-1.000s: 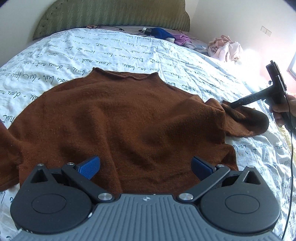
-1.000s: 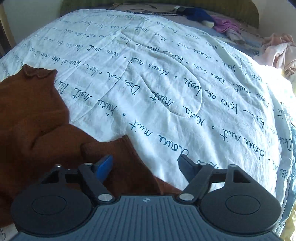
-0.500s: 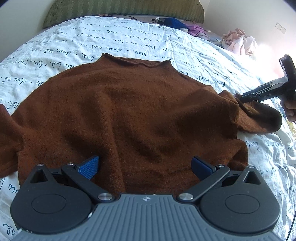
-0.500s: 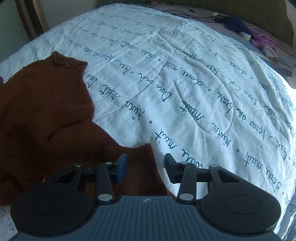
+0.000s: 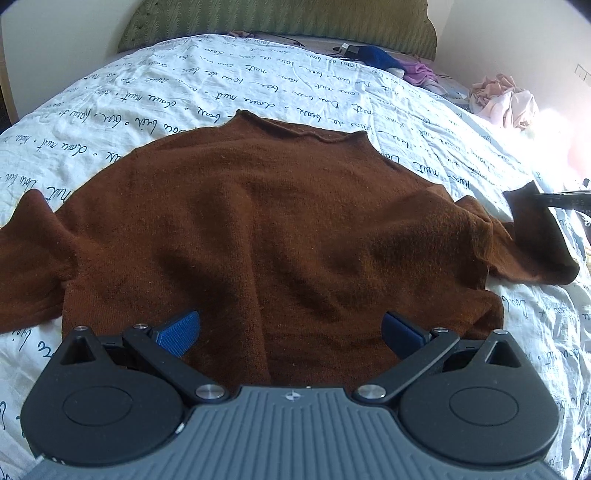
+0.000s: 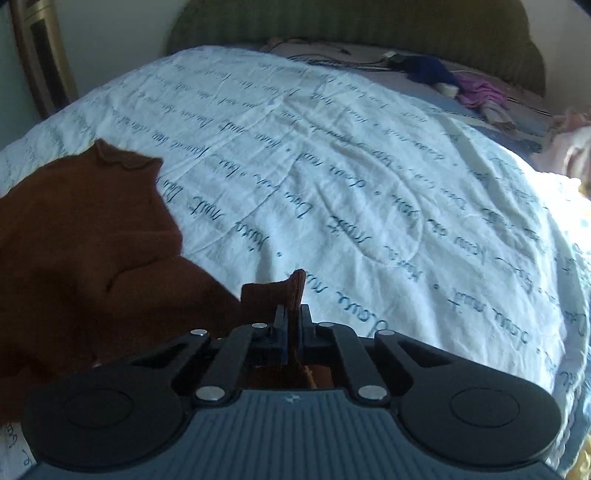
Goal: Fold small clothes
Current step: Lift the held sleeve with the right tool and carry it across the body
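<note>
A brown sweater point(image 5: 273, 229) lies spread flat, neckline toward 12 o'clock, on a white bedspread point(image 5: 221, 85) printed with script. Left gripper point(image 5: 290, 330): jaws wide apart, blue pads point(image 5: 179, 328) poised over the hem at 6 o'clock with nothing between them. Right gripper point(image 6: 291, 321): jaws pinched together on the cuff point(image 6: 293, 291) of the sweater's sleeve, which stands up between the pads; in the left view the same cuff point(image 5: 522, 195) is raised off the bedspread at 3 o'clock. Bare bedspread extends from the neckline toward 12 o'clock and, in the right view, from 12 to 3 o'clock. Loose clothes point(image 5: 506, 99) crowd the edge at 1 to 2 o'clock, below the green headboard point(image 5: 280, 18).
</note>
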Tool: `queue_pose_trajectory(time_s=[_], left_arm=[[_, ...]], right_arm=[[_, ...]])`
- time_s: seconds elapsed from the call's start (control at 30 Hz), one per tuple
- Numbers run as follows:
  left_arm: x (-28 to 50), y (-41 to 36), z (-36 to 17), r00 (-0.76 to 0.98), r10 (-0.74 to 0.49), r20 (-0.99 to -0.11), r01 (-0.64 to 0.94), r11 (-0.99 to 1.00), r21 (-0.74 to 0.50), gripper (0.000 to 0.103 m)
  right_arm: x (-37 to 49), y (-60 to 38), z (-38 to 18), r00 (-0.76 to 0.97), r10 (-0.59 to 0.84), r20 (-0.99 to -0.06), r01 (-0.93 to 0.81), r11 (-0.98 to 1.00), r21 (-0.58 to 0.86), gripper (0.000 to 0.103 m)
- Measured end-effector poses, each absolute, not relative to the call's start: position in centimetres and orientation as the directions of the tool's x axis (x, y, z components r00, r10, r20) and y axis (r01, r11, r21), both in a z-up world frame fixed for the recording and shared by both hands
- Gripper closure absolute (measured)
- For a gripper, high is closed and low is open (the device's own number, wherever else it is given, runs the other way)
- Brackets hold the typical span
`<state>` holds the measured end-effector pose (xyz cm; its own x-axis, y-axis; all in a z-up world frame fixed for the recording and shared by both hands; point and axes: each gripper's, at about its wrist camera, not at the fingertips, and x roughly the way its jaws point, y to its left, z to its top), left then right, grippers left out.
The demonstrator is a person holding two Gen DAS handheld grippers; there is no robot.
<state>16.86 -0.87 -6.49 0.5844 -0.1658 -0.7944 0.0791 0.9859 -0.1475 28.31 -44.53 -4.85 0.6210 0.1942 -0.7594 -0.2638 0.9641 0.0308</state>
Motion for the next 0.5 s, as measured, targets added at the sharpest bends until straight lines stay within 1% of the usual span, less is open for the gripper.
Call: queue_pose_trajectory(time_s=[0.1, 0.17, 0.3, 0.43, 0.5], left_arm=[[15.9, -0.5, -5.8, 0.598, -0.179, -0.781, 0.095, 0.984, -0.152, 0.0], [15.2, -0.5, -5.5, 0.605, -0.189, -0.774, 0.114, 0.982, -0.151, 0.0], [14.0, -0.5, -5.1, 0.614, -0.206, -0.762, 0.138, 0.978, -0.153, 0.0], [12.7, -0.5, -4.9, 0.623, -0.233, -0.747, 0.149, 0.972, -0.18, 0.0], [12.2, -0.5, -4.9, 0.623, -0.245, -0.743, 0.152, 0.969, -0.192, 0.0]], right_arm=[[24.6, -50.0, -2.4, 0.721, 0.116, -0.683, -0.068, 0.993, 0.096, 0.099], [21.5, -53.4, -1.3, 0.757, 0.058, -0.65, 0.044, 0.989, 0.139, 0.099], [15.0, -58.2, -0.3, 0.796, -0.086, -0.599, 0.239, 0.954, 0.181, 0.099], [10.3, -62.3, -0.3, 0.803, -0.185, -0.567, 0.372, 0.899, 0.233, 0.099], [9.4, -64.5, -1.0, 0.783, -0.224, -0.58, 0.436, 0.863, 0.255, 0.099]])
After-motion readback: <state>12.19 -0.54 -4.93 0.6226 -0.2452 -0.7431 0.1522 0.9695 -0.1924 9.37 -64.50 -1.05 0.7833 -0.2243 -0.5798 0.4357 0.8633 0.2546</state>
